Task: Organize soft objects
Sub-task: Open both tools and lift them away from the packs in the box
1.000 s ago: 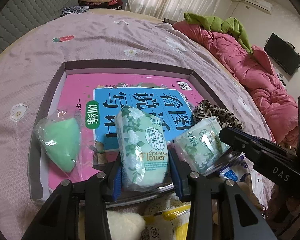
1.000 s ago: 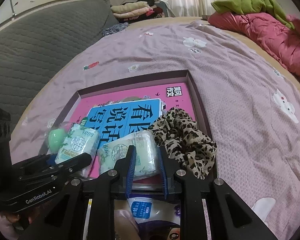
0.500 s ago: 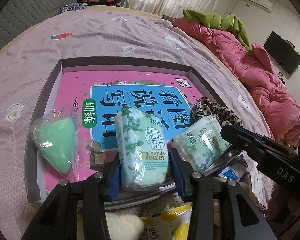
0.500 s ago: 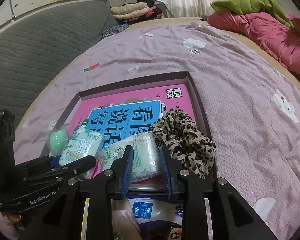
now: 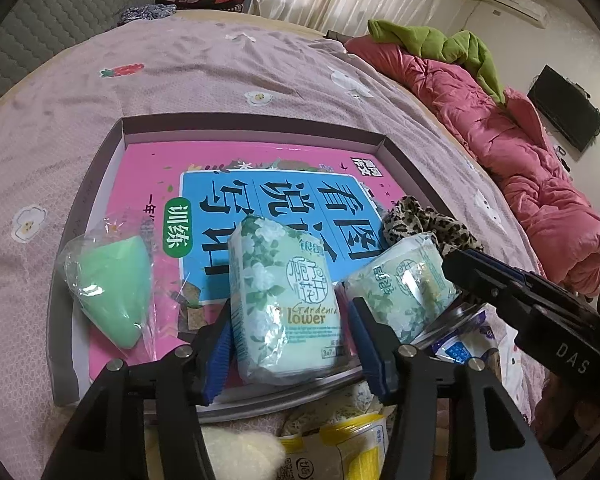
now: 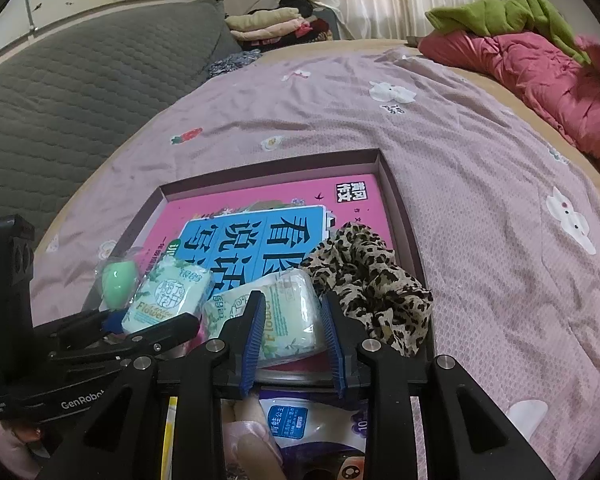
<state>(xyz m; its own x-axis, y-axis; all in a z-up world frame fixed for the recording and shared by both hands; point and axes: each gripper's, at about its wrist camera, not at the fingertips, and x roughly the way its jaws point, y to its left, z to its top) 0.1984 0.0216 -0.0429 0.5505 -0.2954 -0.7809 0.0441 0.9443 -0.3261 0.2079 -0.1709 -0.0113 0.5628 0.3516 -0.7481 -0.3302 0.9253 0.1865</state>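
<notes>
Two tissue packs (image 5: 284, 300) (image 6: 284, 312) — each between opening tongs (image 5: 288, 344) (image 6: 290, 344), released

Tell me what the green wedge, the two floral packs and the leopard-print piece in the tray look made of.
Green wedge: likely matte foam sponge, sealed in clear crinkly plastic that glints.
Floral packs: probably paper tissues in glossy printed plastic film; highlights and soft, rounded corners.
Leopard-print piece: thin gathered fabric, seemingly a scrunchie, with ruffled folds.

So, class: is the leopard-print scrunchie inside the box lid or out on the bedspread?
Inside. The leopard-print scrunchie lies on the pink book within the box lid, against its right wall, beside the tissue pack between the right gripper pads.
</notes>
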